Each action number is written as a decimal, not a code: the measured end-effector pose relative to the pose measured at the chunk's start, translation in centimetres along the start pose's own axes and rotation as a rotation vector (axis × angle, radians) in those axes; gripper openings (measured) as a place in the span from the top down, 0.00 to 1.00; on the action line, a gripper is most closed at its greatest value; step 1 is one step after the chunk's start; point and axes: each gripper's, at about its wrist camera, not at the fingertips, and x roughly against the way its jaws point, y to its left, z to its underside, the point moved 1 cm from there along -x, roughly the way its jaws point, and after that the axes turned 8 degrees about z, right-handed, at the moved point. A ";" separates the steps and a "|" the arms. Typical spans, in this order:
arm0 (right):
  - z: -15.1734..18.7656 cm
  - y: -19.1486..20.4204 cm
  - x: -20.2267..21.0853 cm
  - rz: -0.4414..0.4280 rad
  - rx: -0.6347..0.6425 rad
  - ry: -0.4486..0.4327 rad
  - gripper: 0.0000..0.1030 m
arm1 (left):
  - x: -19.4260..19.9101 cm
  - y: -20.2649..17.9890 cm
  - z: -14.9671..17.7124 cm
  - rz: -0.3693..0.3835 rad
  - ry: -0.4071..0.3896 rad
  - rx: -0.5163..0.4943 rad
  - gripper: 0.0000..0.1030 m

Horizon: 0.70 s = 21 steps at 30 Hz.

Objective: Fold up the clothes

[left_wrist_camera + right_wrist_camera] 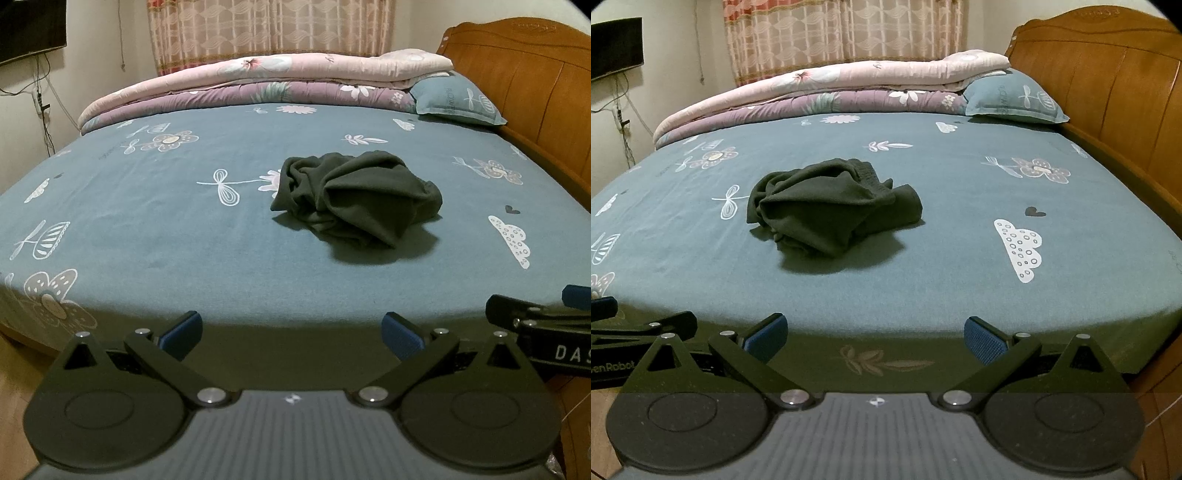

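The bed (155, 229) is covered by a blue-grey sheet printed with white flowers, leaves and clouds. A dark crumpled garment (354, 199) is left in a loose heap near the middle of the sheet. Along the far edge, two folded quilts (258, 85) are stacked, pink over purple. A blue pillow (458, 101) is laid beside them, against the wooden headboard (524, 85).

Crumpled dark garment (354, 199) alone mid-bed, bare blue sheet (147, 229) open on every side of it, near bed edge unobstructed, folded quilts (258, 85) and pillow (458, 99) well behind garment, wooden headboard (535, 92) walling the side right of it.
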 end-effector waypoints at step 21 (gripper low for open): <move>-0.2 0.1 0.0 -0.005 0.007 -0.002 0.00 | -0.1 -0.1 -0.2 -0.006 0.002 -0.004 0.01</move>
